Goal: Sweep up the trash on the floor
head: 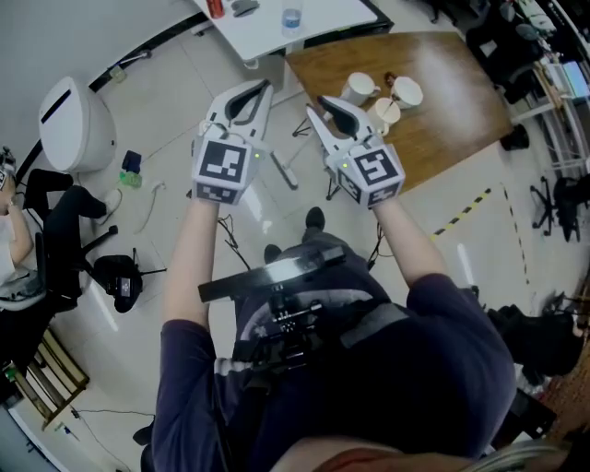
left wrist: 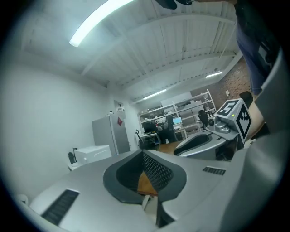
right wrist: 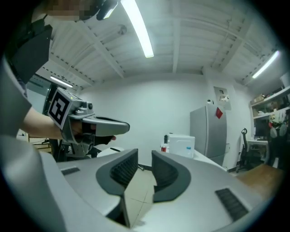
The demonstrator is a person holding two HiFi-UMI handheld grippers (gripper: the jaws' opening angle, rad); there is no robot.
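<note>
I see open floor (head: 184, 92) ahead on the left. The wooden table (head: 442, 120), cups (head: 359, 88) along its left edge, blocks the right; a white table (head: 277, 28) stands beyond, a white rounded unit (head: 74, 124) far left.

Wood, tile, plastic
Wooden table (head: 433, 111) looks smooth; floor (head: 175, 101) beside it shines; left gripper (head: 265, 88), right gripper (head: 315, 103): matt grey plastic.
</note>
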